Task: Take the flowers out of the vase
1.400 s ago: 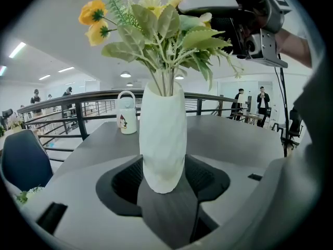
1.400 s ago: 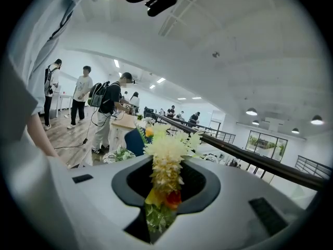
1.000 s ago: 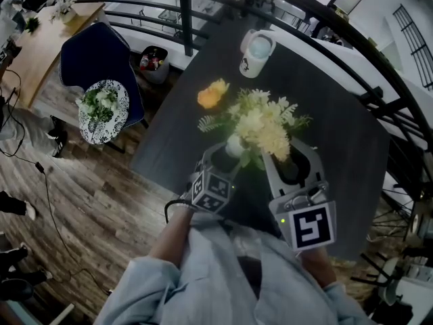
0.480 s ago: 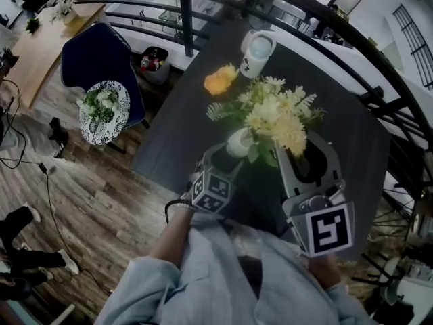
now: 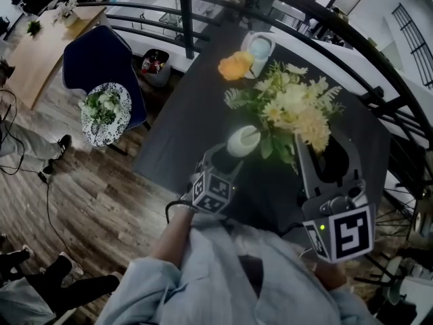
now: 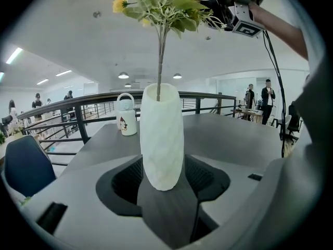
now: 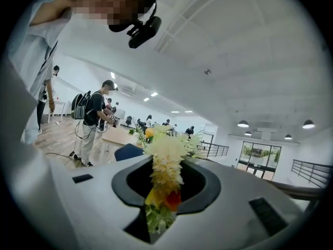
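A white ribbed vase point(image 5: 242, 141) point(image 6: 162, 137) stands on the dark table point(image 5: 183, 127), and my left gripper point(image 5: 229, 156) point(image 6: 164, 178) is shut on its lower body. The bunch of cream and yellow flowers point(image 5: 292, 108) point(image 7: 165, 160), with one orange bloom point(image 5: 236, 65), is held up high by my right gripper point(image 5: 323, 153) point(image 7: 164, 191), which is shut on it just below the blooms. In the left gripper view a thin stem point(image 6: 160, 61) still runs down into the vase mouth, and the right gripper point(image 6: 237, 9) shows at the top right.
A white mug point(image 5: 258, 48) point(image 6: 126, 121) stands at the table's far edge. Black railings point(image 5: 325, 12) run behind the table. To the left on the wooden floor are a blue chair point(image 5: 101, 59) and a small round table with flowers point(image 5: 105, 110). People stand in the background.
My right gripper has risen and shifted to the upper right in the head view, drawing the flowers up out of the vase. The left gripper and vase have stayed put.
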Motion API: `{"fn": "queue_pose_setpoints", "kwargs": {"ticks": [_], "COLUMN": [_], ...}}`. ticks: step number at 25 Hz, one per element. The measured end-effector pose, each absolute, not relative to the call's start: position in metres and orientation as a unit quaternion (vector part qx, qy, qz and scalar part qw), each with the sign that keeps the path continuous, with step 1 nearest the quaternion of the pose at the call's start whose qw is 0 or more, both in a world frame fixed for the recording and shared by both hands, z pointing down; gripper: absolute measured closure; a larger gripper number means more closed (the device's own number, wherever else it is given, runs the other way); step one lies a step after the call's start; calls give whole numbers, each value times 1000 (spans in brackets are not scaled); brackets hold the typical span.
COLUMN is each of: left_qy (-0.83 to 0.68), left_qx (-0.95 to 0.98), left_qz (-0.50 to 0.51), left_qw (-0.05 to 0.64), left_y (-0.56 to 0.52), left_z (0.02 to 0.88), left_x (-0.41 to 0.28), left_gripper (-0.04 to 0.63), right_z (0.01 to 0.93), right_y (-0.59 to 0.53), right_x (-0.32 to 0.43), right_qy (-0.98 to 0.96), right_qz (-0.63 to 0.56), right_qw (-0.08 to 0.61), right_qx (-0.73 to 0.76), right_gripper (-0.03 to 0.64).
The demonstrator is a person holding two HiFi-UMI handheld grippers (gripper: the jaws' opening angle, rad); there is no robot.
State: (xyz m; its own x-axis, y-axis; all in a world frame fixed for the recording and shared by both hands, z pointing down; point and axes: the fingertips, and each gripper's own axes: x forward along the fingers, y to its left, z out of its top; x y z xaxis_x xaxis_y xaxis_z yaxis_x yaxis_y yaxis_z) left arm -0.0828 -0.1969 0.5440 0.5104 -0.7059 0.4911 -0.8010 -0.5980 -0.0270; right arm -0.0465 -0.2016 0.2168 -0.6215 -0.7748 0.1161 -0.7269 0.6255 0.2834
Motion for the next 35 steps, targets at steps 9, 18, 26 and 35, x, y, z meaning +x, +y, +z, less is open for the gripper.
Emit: {"fn": "queue_pose_setpoints", "kwargs": {"ticks": [9,18,26,35], "left_qy": [-437,-439,-442,-447], "left_qx": [863,863,863,860], "left_qz": [235,235,231,229], "left_qw": [94,89,86,88], "left_y": [-193,-189,-191,-182], "left_z": [542,536,533,536], "left_x": [-84,-79,-89,-95], "left_gripper": [348,348,348,348], "right_z": [185,152,149,200], "right_y": [-196,-191,-191,-182], "right_x": [-30,1,17,45], "right_qy": [-888,-876,-861,-853], "right_qz": [-113,-131,-142,-97], "right_qw": [82,50,73,125], "right_qx": [437,461,482,497], "right_gripper": [517,517,518,518]}}
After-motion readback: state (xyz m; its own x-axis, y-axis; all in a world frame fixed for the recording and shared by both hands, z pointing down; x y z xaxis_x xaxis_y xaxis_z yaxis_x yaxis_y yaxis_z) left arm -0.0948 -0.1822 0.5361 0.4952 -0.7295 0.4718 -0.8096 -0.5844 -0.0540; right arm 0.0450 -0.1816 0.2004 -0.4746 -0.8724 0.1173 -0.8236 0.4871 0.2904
